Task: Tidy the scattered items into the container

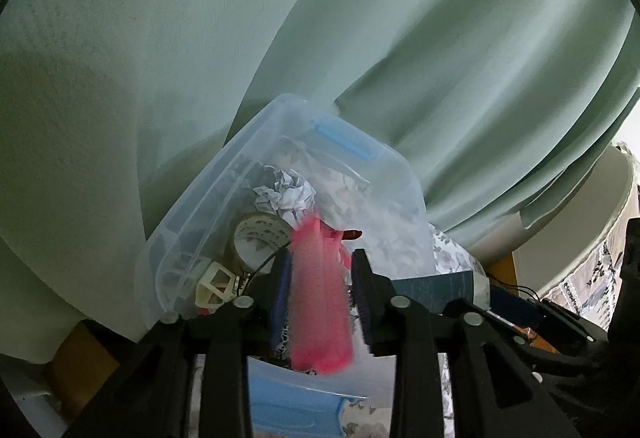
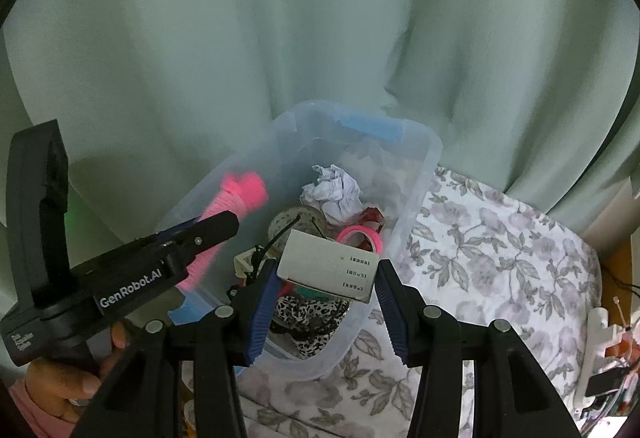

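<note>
A clear plastic container (image 2: 416,198) with blue latches stands on a floral cloth. It holds crumpled paper (image 2: 332,190), a tape roll (image 2: 288,222), a pink ring (image 2: 360,238) and leopard-print fabric (image 2: 308,318). My left gripper (image 1: 322,254) hangs over the container's near left corner. A pink ribbed tube (image 1: 320,294), blurred, lies loose between its open jaws. It also shows as the pink tube (image 2: 240,194) sticking out past the left gripper (image 2: 228,222). My right gripper (image 2: 328,264) is shut on a small white box (image 2: 328,270) with printed labels, above the container's near side.
A pale green curtain (image 2: 320,38) hangs close behind the container. The floral cloth (image 2: 500,258) spreads to the right. Small clutter and wires (image 2: 608,358) sit at the right edge. A hand in a pink sleeve (image 2: 60,386) holds the left gripper's handle.
</note>
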{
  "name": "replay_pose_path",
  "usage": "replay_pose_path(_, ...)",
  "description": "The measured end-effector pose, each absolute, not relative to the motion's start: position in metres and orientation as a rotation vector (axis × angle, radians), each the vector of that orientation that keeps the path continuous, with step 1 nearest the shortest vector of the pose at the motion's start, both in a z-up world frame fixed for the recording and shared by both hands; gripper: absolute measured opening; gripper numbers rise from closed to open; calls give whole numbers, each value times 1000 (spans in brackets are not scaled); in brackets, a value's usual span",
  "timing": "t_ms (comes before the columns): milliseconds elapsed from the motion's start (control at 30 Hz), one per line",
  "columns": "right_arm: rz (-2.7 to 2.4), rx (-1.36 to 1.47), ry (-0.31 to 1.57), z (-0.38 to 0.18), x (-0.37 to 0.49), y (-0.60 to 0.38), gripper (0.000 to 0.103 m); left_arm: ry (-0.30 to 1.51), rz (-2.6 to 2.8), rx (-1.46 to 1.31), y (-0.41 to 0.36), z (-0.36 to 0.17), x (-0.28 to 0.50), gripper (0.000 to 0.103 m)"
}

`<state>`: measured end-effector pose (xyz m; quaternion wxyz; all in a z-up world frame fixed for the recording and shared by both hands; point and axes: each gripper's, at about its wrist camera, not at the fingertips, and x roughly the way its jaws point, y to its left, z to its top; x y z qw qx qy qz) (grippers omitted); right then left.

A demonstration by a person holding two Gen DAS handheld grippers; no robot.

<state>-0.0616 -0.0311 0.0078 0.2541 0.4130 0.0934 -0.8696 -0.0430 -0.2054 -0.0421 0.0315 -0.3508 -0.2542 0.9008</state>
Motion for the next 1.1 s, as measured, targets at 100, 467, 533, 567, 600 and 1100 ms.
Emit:
replay_pose_path(100, -2354, 1146, 248, 4, -64, -30, 53, -784, 2769, -1074, -204, -41, -43, 51)
replay_pose_path(467, -2369, 1138, 221, 5, -62, -18, 55, -774, 2753, -1073, -197, -33, -42, 64)
replay_pose_path(533, -2373, 1143, 209, 4, -60, -14, 55, -756, 2756, -1073, -193, -31, -42, 64)
replay_pose_path(567, -2376, 1142, 204, 4, -59, -12, 55, -743, 2757, -1073, -190, -29, -42, 65)
replay_pose_path(600, -2378, 1141, 198, 5, -58, -10, 55, -730, 2757, -1074, -188, -27, -42, 65)
replay_pose_path(1100, -2435, 1142, 65, 17, -36, 45, 55, -495, 2758, -1114, -137, -6, -31, 66)
